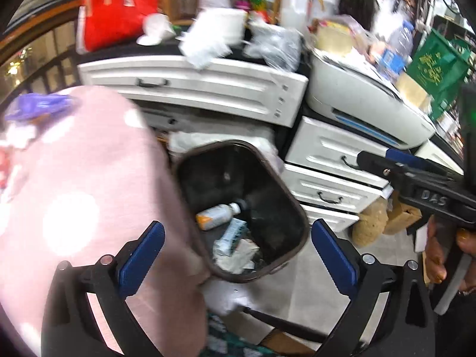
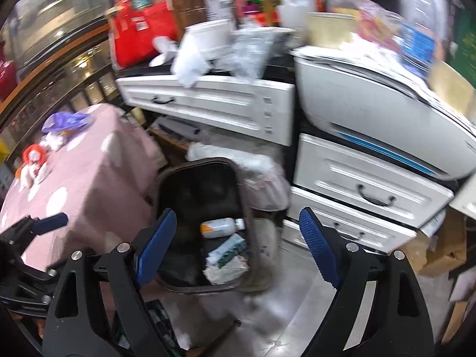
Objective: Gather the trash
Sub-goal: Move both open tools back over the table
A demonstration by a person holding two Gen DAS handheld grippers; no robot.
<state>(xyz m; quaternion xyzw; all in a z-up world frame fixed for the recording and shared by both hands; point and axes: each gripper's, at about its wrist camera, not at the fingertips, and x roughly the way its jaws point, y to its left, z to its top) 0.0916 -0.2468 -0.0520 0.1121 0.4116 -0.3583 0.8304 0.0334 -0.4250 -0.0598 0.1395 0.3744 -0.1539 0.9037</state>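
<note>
Your left gripper [image 1: 238, 251] hangs with its blue-padded jaws spread wide and nothing between them, right over the dark brown plastic waste bin [image 1: 293, 211], and the right gripper [image 2: 238, 248] is likewise apart and empty. The bin on the grey floor already holds a white plastic bottle with an orange end [image 1: 218, 215], a pale green-printed carton [image 1: 233, 235] and crumpled white paper [image 1: 239, 255]. For the next pickup, likely the purple wrapper [image 2: 66, 121] and white scraps on the pink polka-dot cloth [image 2: 89, 178] beside the bin, keep jaws wide until they straddle the item.

dark bin [image 1: 297, 211] holds bottle [image 1: 218, 215], carton [image 1: 233, 235], paper [image 1: 241, 254].
</note>
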